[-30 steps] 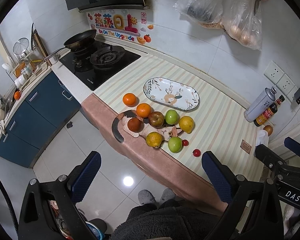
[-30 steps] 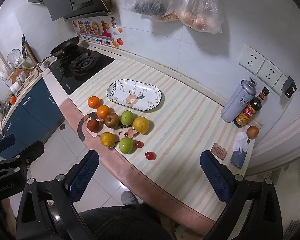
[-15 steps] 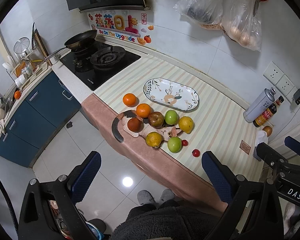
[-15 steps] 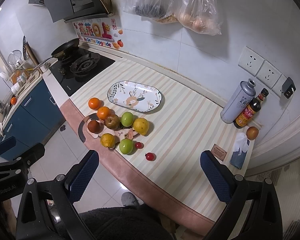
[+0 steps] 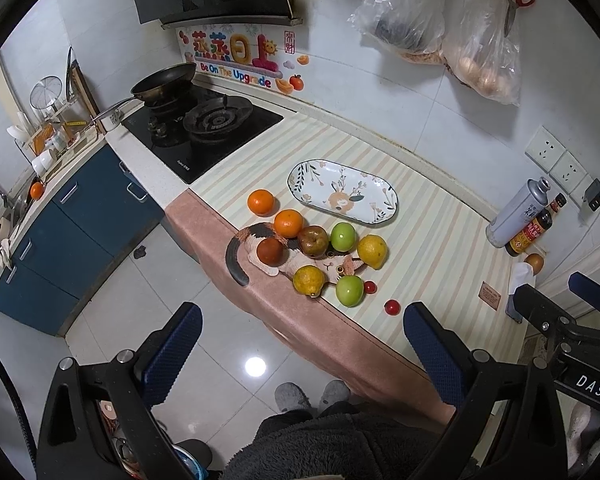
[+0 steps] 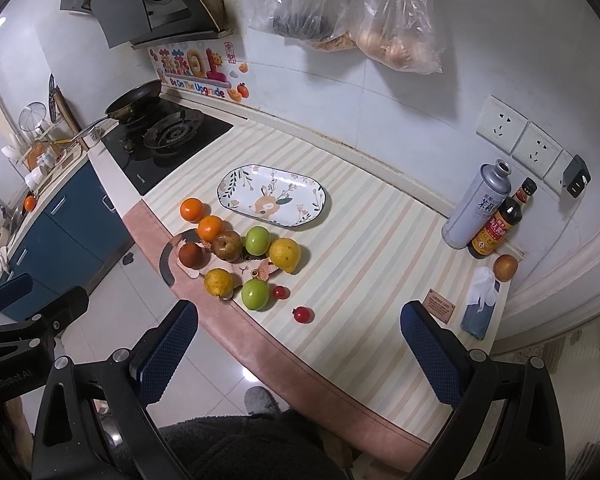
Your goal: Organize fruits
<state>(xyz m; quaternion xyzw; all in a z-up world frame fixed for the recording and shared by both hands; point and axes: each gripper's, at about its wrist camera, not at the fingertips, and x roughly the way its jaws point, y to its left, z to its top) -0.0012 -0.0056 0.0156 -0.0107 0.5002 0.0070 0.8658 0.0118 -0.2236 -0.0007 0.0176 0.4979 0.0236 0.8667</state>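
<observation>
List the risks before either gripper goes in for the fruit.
1. The cherry tomato and yellow citrus sit near the counter edge; a nudge may roll them off.
2. The fruits are packed on the cat-shaped mat; jaws may bump neighbours.
3. The oval plate is shallow, so round fruit could roll out.

light: even, cool | glare: floor tiles (image 5: 255,367) | edges: fisheye-bent, dark | focus: seemingly sharp

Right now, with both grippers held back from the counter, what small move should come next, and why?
Probably bring the right gripper down toward the loose red cherry tomato nearest the counter edge. Both grippers are open and hold nothing, the left gripper included, the patterned plate is bare, and every fruit lies off it.
</observation>
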